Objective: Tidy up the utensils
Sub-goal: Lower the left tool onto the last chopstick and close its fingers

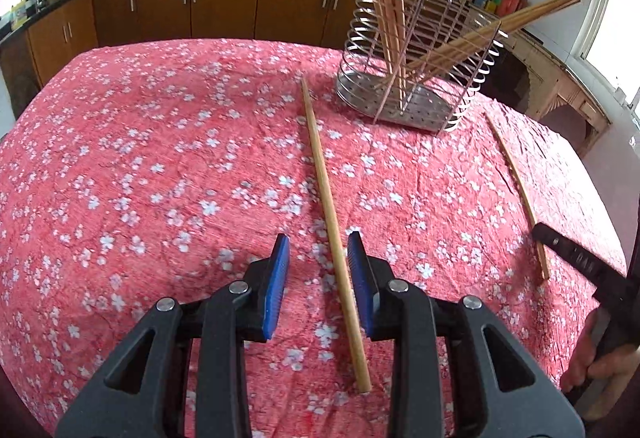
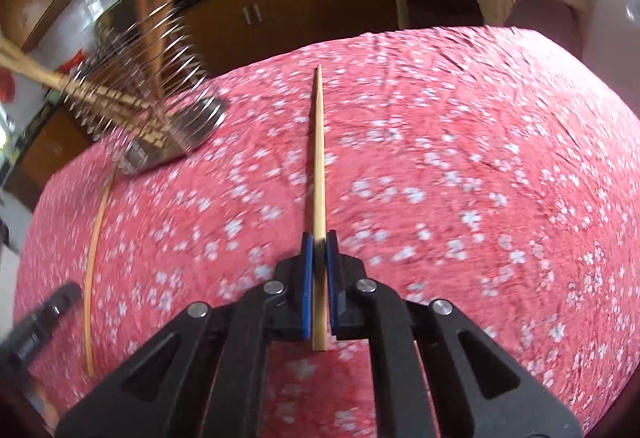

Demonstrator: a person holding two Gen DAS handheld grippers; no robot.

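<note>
A wooden chopstick (image 1: 326,194) lies on the red flowered tablecloth (image 1: 160,158), its near end between the blue pads of my left gripper (image 1: 319,250), which is open around it. My right gripper (image 2: 319,242) is shut on another chopstick (image 2: 319,158) that points forward along the cloth; this gripper also shows in the left wrist view (image 1: 538,228) at the right edge. A wire utensil rack (image 1: 416,70) holding several chopsticks stands at the far side of the table; it also shows, blurred, in the right wrist view (image 2: 152,110).
The chopstick in the right gripper shows in the left wrist view (image 1: 516,190) as well. The chopstick at my left gripper shows in the right wrist view (image 2: 94,258). Brown kitchen cabinets (image 1: 224,2) and a counter with pans stand behind the table.
</note>
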